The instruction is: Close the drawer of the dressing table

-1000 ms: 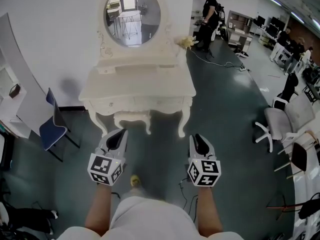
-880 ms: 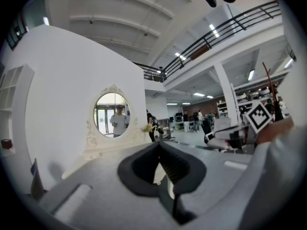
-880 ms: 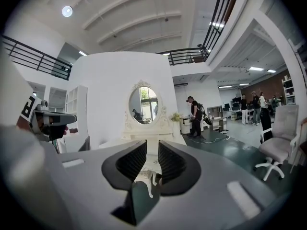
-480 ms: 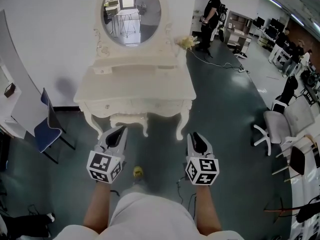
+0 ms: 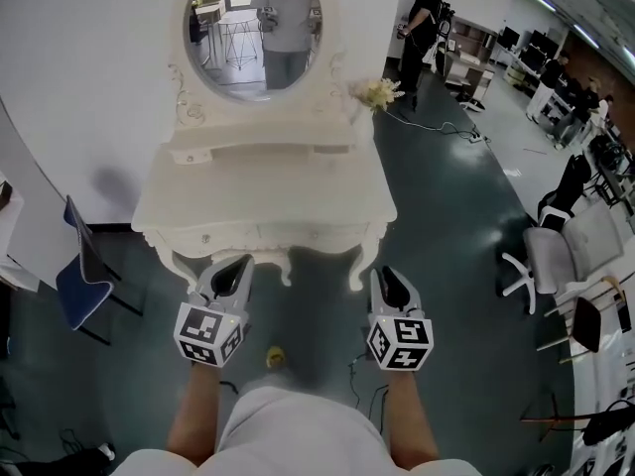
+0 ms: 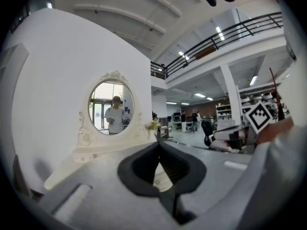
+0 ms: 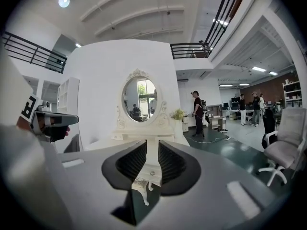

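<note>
Closing hasn't begun, by the look of it. The drawer (image 5: 191,155) I take as the target is the small one at the left of the raised shelf under the mirror (image 5: 253,30). It seems to stick out past the shelf front, but it's too small to be sure. The knobbed front panel under the desk (image 5: 260,186) top looks flush; can't tell if anything there is out.

Left gripper (image 5: 234,266): fingers tip to tip, nothing between them. Right gripper (image 5: 389,278): fingers a narrow slit apart and empty, desk front visible through the gap. Both hover side by side over the floor (image 5: 466,216), short of the desk's front edge, touching nothing.

How I'd do it:
- Step in first. The drawer sits at the back of the top, well apart from either gripper.
- Use the left gripper, it's on that side. Closed fingers make a fine push pad, so no grasp is needed.
- Land flat on the drawer face near the knob and push straight toward the wall. An off-centre push probably racks a drawer this small.
- Ease off at the stop so the mirror doesn't rock.
- Keep the right gripper clear of the flowers (image 5: 377,94) at the shelf's right end.

Surface: cream top, smooth. Room: white wall behind, dark green floor, blue chair (image 5: 81,281) to the left, white office chair (image 5: 561,246) to the right. A person (image 5: 422,23) stands beyond the desk, with a cable (image 5: 437,125) on the floor nearby. A small yellow thing (image 5: 275,357) lies on the floor between the grippers.
</note>
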A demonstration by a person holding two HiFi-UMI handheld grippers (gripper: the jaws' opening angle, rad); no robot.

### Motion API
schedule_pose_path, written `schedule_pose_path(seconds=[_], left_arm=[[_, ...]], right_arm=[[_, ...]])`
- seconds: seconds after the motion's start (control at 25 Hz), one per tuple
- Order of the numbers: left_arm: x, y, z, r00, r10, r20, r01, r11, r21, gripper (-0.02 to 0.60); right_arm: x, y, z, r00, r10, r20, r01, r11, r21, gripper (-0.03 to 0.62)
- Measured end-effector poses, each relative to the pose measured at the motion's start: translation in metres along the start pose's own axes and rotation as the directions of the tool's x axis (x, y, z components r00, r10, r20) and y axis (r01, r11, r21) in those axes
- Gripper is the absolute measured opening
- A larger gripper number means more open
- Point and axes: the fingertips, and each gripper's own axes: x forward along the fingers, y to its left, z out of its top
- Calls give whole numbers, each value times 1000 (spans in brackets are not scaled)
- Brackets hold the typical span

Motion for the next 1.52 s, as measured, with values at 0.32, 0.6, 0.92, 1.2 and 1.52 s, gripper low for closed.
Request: schedule_pose_path(seconds=[0.32,0.6,0.92,1.2,1.52], left_arm=[[81,96,7,999,-44,0,44,999,-21,-2],[119,136,-6,995,-100,-15,99,995,-28,-2],[141,169,-19,995,-98,-19,97,994,-55,-2],[171,191,-28,996,-84,-34,81,995,-60,-2],[232,216,-32,995,-81,-54,78,995,-57,-2]], right_arm=[[109,9,32,999,-44,-3,44,999,-5,60],[157,16,29,995,-91,-30,91,996,1,60],[197,18,22,994,-100,-50,101,995,7,60],[242,10,21,995,-83,-61,83,997,-2,60],[307,-16,26,994,-67,-82,68,998,2,60]])
